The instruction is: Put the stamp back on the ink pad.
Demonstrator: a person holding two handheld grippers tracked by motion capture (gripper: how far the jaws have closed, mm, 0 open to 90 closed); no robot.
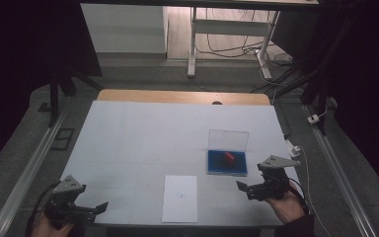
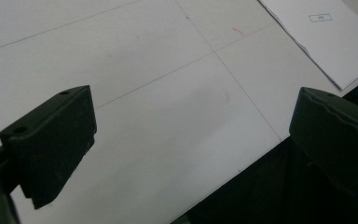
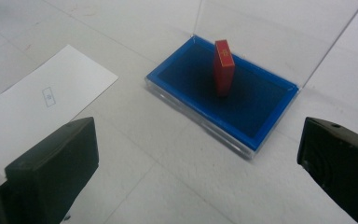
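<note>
From the high view I've got both tongs low at the near edge of the table (image 1: 128, 128). Left tongs (image 1: 96, 207) sit at the near-left corner, held in a hand (image 1: 49, 227) coming up from the bottom; right tongs (image 1: 244, 187) sit near-right, also in a hand (image 1: 286, 207), w/ a cable trailing off to the right.

Left tongs: jaws wide apart, nothing btwn them. In the left gripper view they (image 2: 186, 154) hang over bare white table surface right at its near edge, the paper sheet (image 2: 326, 37) off toward the top-right corner of that view.

Right tongs: jaws also wide, holding nothing. In the right gripper view they (image 3: 196, 168) point at the blue tray (image 3: 261, 126), which lies just ahead, apart from both jaws.

The blue tray (image 1: 214, 168) is on the right half of the table, just beyond the right tongs. It has a clear lid (image 1: 228, 139) standing open, upright along its far side. Inside stands a small red block (image 1: 228, 158), on end, roughly mid-tray; in the right gripper view the red block (image 3: 223, 70) is upright w/ a faint mark on its top face, too small to read.

The paper sheet (image 1: 180, 198) lies flat near the front edge, btwn the two tongs, left of the tray, not touching it. A small printed mark (image 3: 49, 97) sits mid-sheet; can't make it out.
</note>
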